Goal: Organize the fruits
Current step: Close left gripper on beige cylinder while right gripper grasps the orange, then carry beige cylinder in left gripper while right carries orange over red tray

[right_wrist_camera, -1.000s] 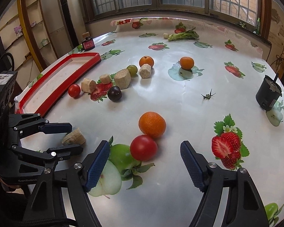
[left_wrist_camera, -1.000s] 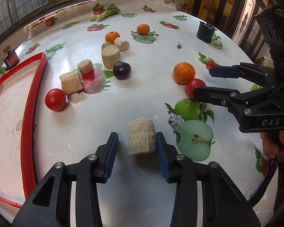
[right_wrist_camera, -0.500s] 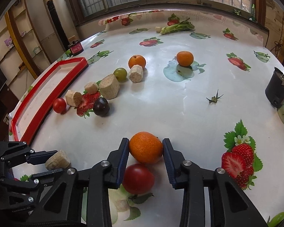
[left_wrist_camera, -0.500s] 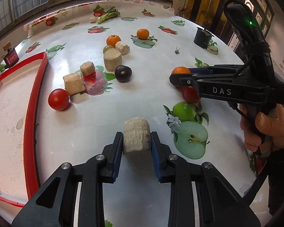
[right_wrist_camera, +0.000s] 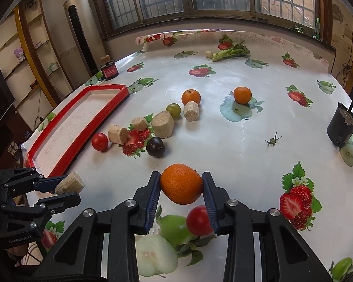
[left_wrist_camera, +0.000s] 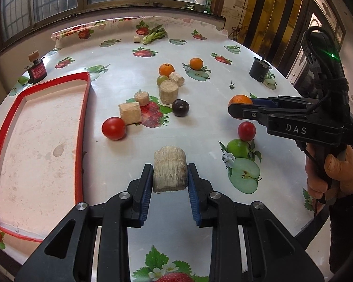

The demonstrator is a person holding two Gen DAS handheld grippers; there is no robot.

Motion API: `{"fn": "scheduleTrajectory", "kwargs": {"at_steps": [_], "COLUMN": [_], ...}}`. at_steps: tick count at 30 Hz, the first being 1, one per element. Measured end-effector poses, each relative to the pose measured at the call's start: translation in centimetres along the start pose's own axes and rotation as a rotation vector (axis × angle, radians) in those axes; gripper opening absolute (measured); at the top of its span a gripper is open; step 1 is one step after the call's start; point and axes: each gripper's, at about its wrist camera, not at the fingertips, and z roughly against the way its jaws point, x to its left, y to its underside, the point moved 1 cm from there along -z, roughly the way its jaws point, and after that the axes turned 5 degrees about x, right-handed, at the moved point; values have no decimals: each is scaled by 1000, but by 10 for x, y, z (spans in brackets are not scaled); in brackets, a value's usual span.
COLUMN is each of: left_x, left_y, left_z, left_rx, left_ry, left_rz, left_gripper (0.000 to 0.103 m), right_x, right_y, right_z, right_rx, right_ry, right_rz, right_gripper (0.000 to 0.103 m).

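My left gripper [left_wrist_camera: 170, 183] is shut on a beige cork-like cylinder [left_wrist_camera: 169, 168], lifted just off the table; the same gripper [right_wrist_camera: 63, 191] and cylinder [right_wrist_camera: 70, 183] show at the lower left of the right wrist view. My right gripper [right_wrist_camera: 180, 189] is shut on an orange [right_wrist_camera: 181, 183], raised above a red tomato [right_wrist_camera: 198, 219]. In the left wrist view that gripper [left_wrist_camera: 241, 107] shows at the right, holding the orange [left_wrist_camera: 240, 99] above the tomato [left_wrist_camera: 246, 131]. A red-rimmed tray [left_wrist_camera: 83, 127] lies at the left.
On the fruit-print tablecloth lie another tomato [left_wrist_camera: 113, 128], a dark plum [left_wrist_camera: 180, 107], several beige blocks [left_wrist_camera: 130, 112], a green grape-like fruit [left_wrist_camera: 162, 80] and two more oranges [left_wrist_camera: 166, 69]. A black cup [left_wrist_camera: 258, 70] stands far right, a red tin [left_wrist_camera: 37, 72] far left, greens [left_wrist_camera: 154, 35] at the back.
The left gripper shut on the cylinder and lifted it. The right gripper moved from the tomato to the orange, shut on it and raised it.
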Motion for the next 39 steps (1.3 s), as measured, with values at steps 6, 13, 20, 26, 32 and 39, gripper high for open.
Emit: {"fn": "scheduleTrajectory", "kwargs": {"at_steps": [6,13,20,26,32,39], "left_x": [19,45,71,90,105,126], "left_y": [7,12,16,21,26,35], "left_z": [14,31,43,49,53,58], "left_rx": [-21,-48,-68,-75,-83,-89], "left_ry": [-23,-53,-84,-98,-109,-131], "left_rz": [31,78,126,165,195,239], "left_gripper": [26,26,26,26,26,26], "right_x": [18,42,66,85,103,128], "right_y": [0,-6,-13,-19,-26,-33], "right_z": [4,3,-3,-9,-13,-19], "right_rx": [-11,-21,-28,-26,-30,-28], "right_ry": [-20,-53,-88,-112,-135,-165], "right_rz": [25,58,92,122,147,186], "right_gripper": [37,37,36,36,36,36]}}
